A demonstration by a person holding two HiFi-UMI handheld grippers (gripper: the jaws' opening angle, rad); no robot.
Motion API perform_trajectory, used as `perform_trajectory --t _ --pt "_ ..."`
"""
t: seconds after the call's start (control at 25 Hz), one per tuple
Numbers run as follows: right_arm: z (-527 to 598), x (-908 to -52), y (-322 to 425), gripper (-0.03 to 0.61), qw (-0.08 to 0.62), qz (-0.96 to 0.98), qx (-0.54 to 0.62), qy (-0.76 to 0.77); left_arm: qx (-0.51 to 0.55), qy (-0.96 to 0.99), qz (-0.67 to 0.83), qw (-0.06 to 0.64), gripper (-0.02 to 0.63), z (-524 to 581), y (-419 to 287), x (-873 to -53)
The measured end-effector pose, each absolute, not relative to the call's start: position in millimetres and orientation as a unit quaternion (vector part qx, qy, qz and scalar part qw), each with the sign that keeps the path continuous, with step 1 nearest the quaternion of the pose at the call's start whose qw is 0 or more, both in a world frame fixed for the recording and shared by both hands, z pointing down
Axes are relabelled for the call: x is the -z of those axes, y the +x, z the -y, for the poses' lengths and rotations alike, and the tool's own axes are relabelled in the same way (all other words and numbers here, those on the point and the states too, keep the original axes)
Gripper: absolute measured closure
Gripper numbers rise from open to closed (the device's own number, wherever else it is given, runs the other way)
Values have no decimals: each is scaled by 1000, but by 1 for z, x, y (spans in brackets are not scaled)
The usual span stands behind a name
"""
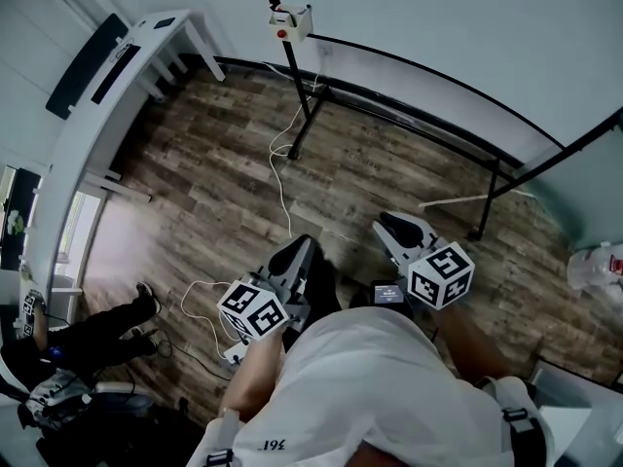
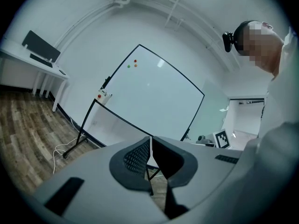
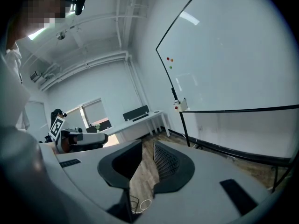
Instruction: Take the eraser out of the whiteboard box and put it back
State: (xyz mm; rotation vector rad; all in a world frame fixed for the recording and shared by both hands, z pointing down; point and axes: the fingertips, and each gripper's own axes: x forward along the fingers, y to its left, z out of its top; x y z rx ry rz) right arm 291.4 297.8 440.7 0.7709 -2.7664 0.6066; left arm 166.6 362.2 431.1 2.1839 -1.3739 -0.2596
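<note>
Left gripper (image 2: 151, 139) is clenched empty, right gripper (image 3: 148, 143) parted, empty; whiteboard box (image 1: 291, 22) shows something red.

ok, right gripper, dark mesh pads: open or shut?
Open, narrowly. On the right gripper the pads stand apart; brown wooden floor shows through the gap, nothing between.

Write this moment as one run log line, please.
left gripper: shut, empty | right gripper: slightly open, empty | small white whiteboard box with red spot: on black stand, untouched | eraser: not visible
</note>
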Motion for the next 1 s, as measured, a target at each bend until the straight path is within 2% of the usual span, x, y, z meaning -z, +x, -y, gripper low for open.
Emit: perform_trajectory --t 1.0 --pt "-126 -436 105 504 127 919 -210 309 100 849 435 284 608 -161 -12 -424"
